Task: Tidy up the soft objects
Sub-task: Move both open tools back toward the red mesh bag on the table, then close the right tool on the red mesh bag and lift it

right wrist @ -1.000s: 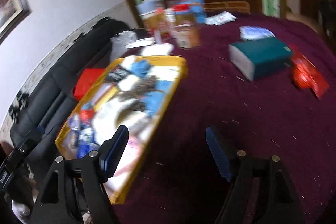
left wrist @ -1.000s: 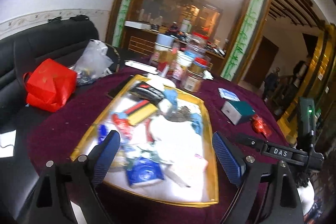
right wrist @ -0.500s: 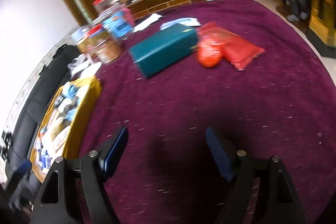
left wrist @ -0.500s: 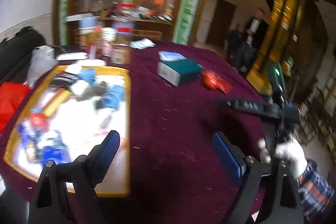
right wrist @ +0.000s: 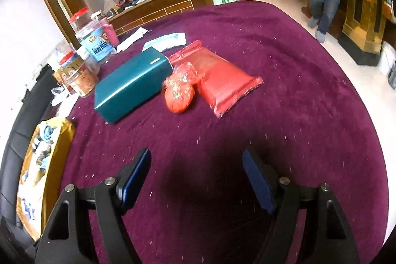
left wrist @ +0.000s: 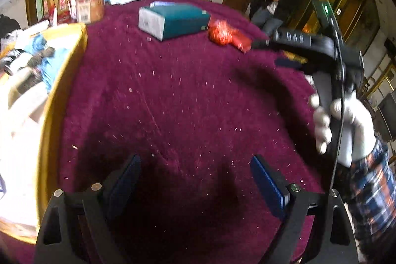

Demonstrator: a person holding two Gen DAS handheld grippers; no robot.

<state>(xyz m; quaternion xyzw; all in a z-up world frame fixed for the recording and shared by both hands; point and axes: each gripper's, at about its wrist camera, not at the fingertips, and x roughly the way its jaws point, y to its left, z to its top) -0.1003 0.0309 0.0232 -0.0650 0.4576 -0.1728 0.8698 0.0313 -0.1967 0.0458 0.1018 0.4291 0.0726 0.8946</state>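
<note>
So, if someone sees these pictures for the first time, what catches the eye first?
Probably the bright red packet and the red crinkly bundle touching it, beside the teal box on the purple tablecloth. Next, the gold tray heaped with items at the left edge.

Ahead of the fingers, plush matt tablecloth [right wrist: 284, 71]; glossy, probably plastic red pouch [right wrist: 222, 81]; smooth teal box [right wrist: 131, 88].

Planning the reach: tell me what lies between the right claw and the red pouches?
Only bare maroon tablecloth, in the right wrist view, between right claw and red pouches.
</note>
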